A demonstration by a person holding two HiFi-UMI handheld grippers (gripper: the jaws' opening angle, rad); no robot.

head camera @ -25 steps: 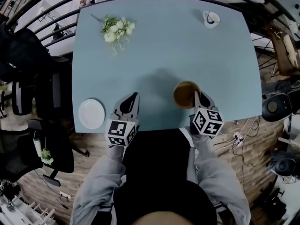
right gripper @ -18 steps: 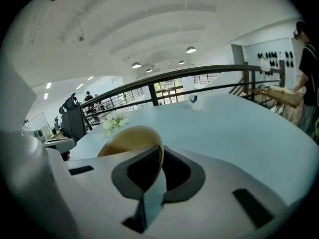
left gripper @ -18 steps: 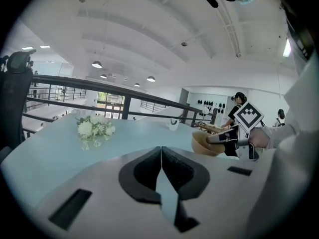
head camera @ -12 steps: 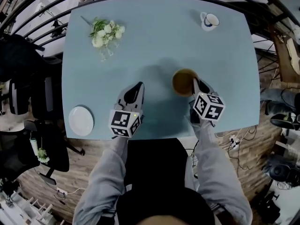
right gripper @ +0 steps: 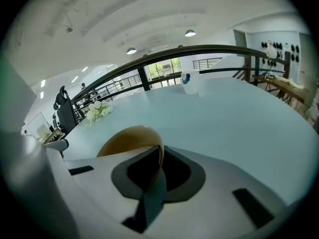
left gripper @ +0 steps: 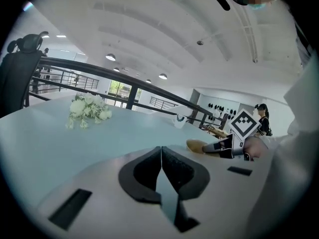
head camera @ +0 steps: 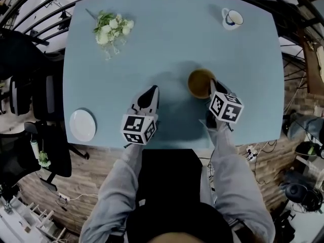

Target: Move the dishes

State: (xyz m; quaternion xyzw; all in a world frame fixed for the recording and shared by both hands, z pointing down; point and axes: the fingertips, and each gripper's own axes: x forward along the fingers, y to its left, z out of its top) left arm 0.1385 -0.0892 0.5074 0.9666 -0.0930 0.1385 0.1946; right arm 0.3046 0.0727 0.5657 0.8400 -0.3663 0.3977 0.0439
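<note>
A brown bowl (head camera: 200,82) rests on the pale blue table (head camera: 172,44), right of the middle. My right gripper (head camera: 211,89) is shut on its near right rim; in the right gripper view the bowl's rim (right gripper: 130,137) runs between the closed jaws of that gripper (right gripper: 158,159). My left gripper (head camera: 150,94) hovers over the table's near middle, shut with nothing in it; the left gripper view shows its jaws (left gripper: 161,156) pressed together. A white plate (head camera: 82,125) lies at the table's near left corner. A white cup (head camera: 232,18) stands at the far right.
A bunch of white flowers (head camera: 112,27) lies at the table's far left. Black office chairs (head camera: 30,92) stand left of the table. A dark railing (head camera: 40,4) curves behind it. Cables and gear lie on the floor at right (head camera: 298,135).
The bowl, held by my right gripper, has moved a little farther from the table's near edge. My left gripper has also shifted slightly forward and right.
</note>
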